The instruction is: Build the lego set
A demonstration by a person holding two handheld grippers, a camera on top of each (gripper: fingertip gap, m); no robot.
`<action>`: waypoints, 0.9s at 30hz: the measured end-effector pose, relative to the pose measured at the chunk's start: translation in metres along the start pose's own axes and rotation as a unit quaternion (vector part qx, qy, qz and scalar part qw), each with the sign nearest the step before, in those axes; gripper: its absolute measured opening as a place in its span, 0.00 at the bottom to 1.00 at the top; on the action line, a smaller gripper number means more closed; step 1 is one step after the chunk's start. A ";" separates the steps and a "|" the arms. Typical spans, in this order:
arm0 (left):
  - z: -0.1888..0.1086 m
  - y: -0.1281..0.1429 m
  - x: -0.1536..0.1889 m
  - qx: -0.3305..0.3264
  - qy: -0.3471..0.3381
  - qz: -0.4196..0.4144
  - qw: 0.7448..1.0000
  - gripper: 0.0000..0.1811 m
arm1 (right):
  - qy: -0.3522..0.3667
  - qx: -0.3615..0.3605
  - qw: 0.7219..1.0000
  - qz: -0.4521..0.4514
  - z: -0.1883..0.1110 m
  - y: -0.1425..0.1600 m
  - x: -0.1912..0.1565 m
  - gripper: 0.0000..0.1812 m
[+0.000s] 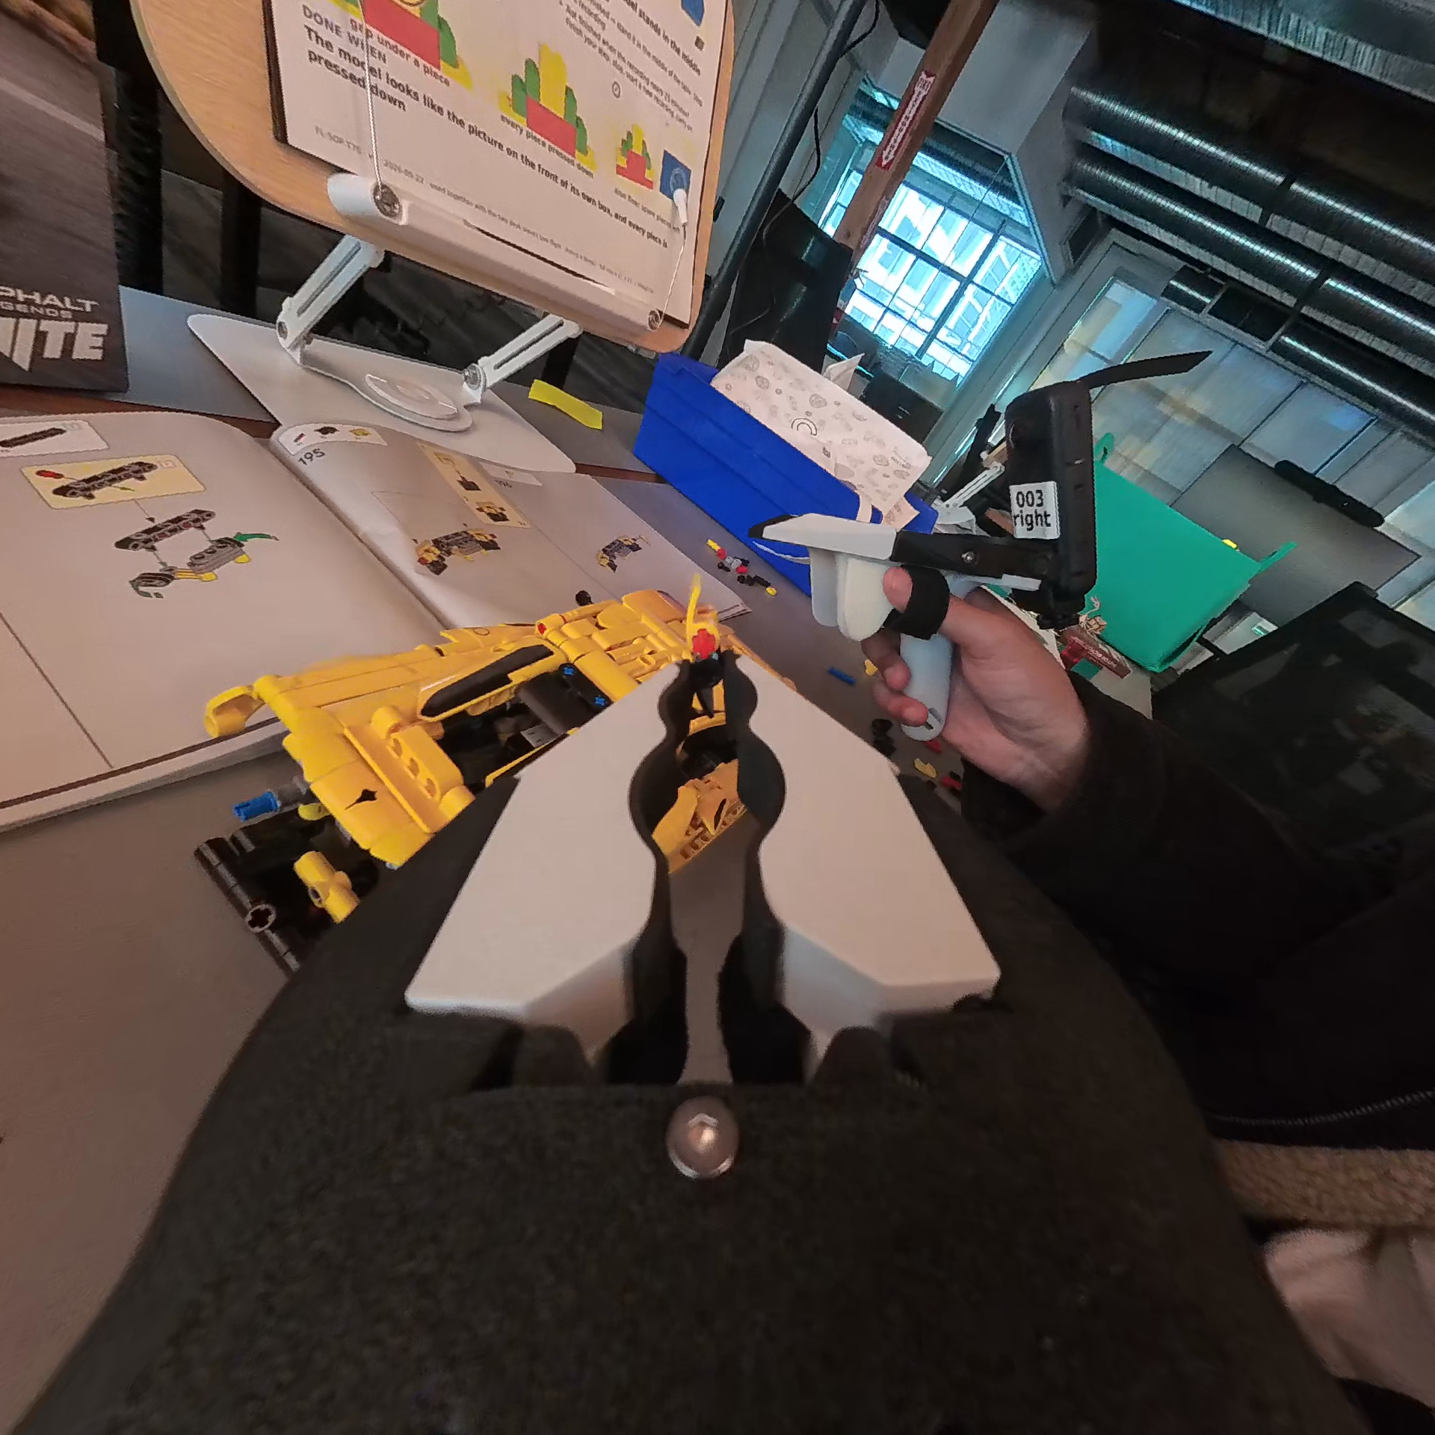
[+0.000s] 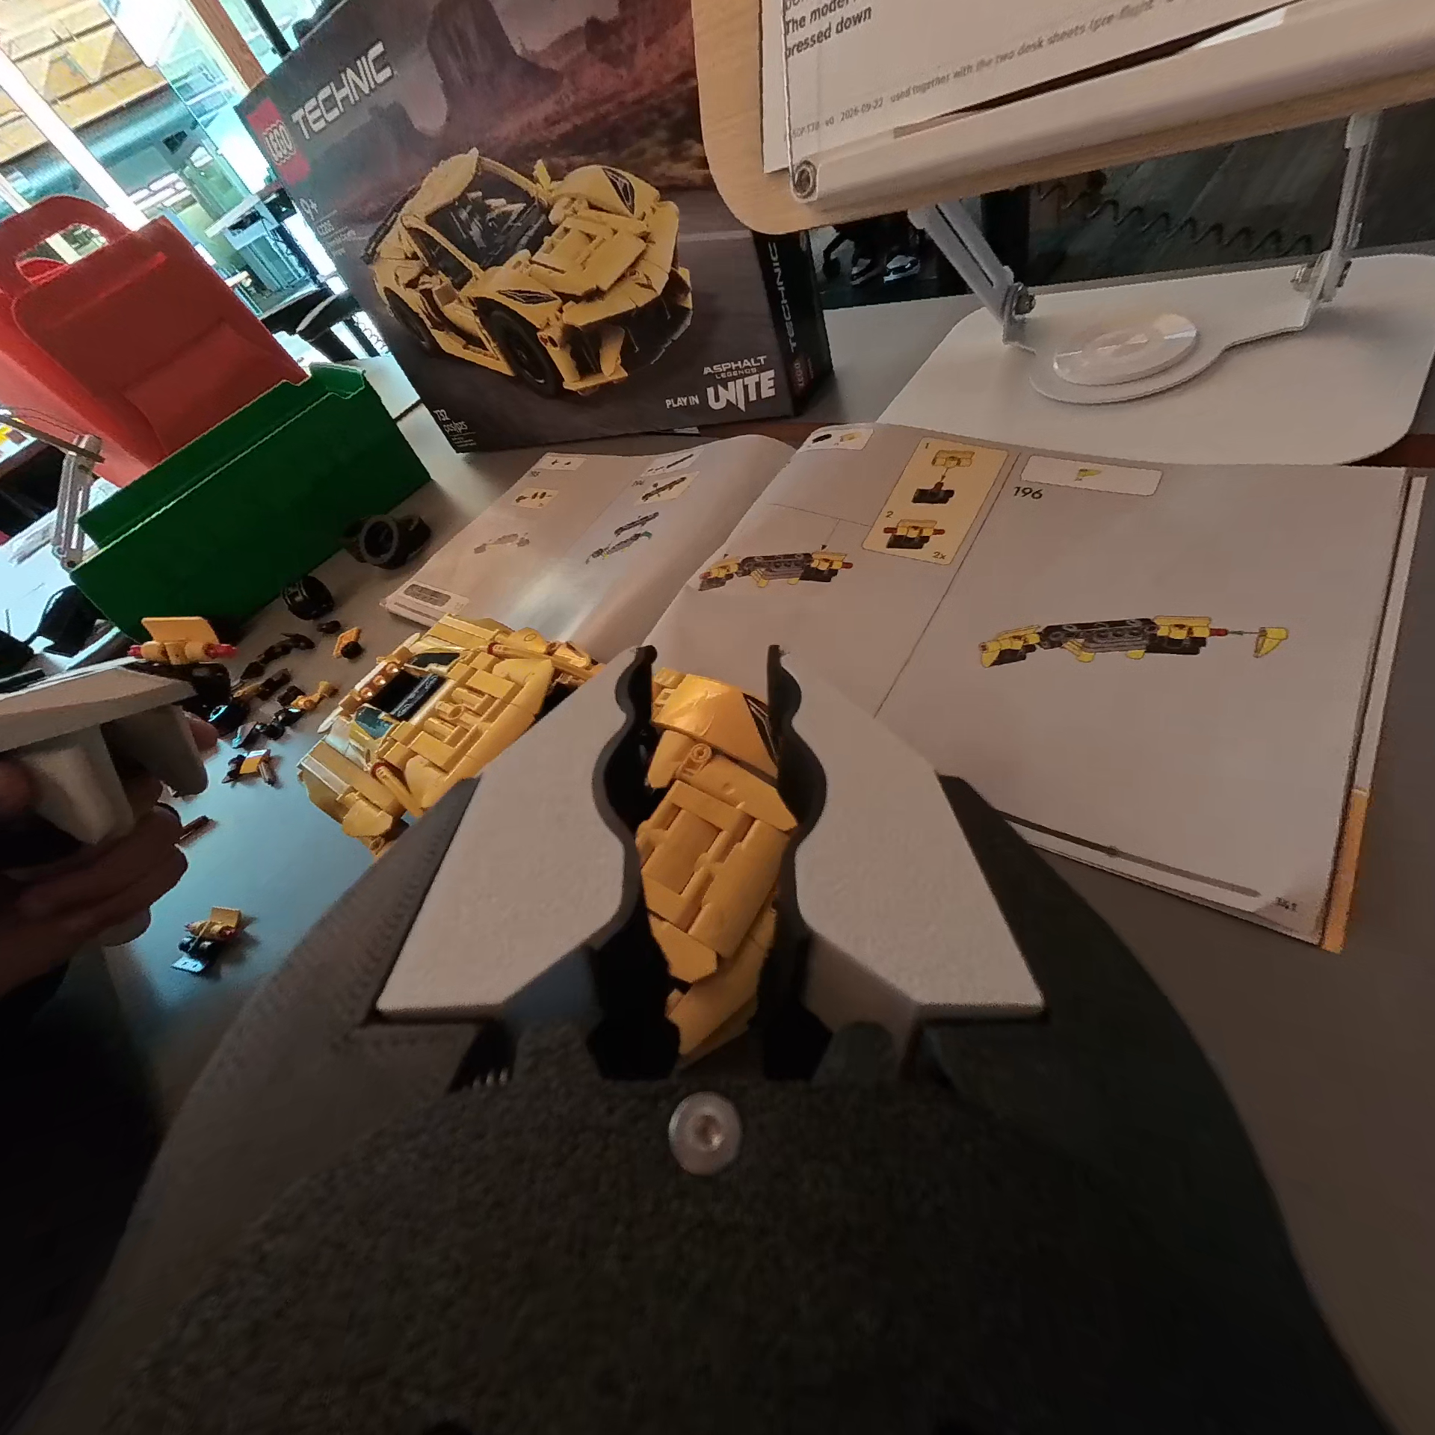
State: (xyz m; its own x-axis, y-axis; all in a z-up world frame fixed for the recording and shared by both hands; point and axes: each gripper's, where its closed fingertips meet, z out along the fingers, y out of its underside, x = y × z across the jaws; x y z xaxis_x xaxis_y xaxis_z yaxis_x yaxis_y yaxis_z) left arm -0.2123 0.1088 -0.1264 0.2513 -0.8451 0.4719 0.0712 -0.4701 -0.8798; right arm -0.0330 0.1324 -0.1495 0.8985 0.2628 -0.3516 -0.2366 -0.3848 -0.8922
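A partly built yellow Lego car [image 1: 404, 730] lies on the grey table; it also shows in the right wrist view [image 2: 466, 722]. My left gripper [image 1: 703, 664] is shut on a small yellow, red and black sub-assembly [image 1: 704, 644], held just above the car. From the right wrist view, that gripper [image 2: 155, 675] and its sub-assembly [image 2: 177, 638] sit at the left. My right gripper [image 2: 707, 660] is open and empty, hovering over the car. In the left wrist view a hand holds it [image 1: 765, 529] up, right of the car.
The open instruction booklet [image 2: 1087, 699] lies behind the car. The set's box [image 2: 543, 272] stands at the back. Loose small pieces [image 2: 272, 699] and tyres [image 2: 384, 540] lie by a green bin [image 2: 233, 497]. A blue bin [image 1: 722, 458] and a sheet stand [image 1: 466, 155] are behind. One gripper's finger ends stand about 20 cm off the other's.
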 end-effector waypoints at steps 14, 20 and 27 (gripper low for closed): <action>0.000 -0.001 0.001 0.003 0.011 -0.012 1.000 0.04 | -0.028 0.000 1.000 0.000 0.002 0.001 -0.011 0.14; 0.001 0.001 0.002 0.000 0.013 -0.013 1.000 0.04 | -0.030 -0.001 1.000 0.006 0.002 0.001 -0.011 0.14; 0.000 0.000 0.002 0.003 0.014 -0.016 1.000 0.04 | -0.037 0.001 0.999 0.003 0.002 0.000 -0.015 0.14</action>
State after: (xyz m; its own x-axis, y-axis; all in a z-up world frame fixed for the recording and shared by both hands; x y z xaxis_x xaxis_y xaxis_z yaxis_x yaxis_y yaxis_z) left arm -0.2120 0.1074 -0.1252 0.2209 -0.8365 0.5014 0.0853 -0.4956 -0.8644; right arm -0.0468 0.1299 -0.1453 0.8672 0.3258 -0.3766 -0.2426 -0.3841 -0.8909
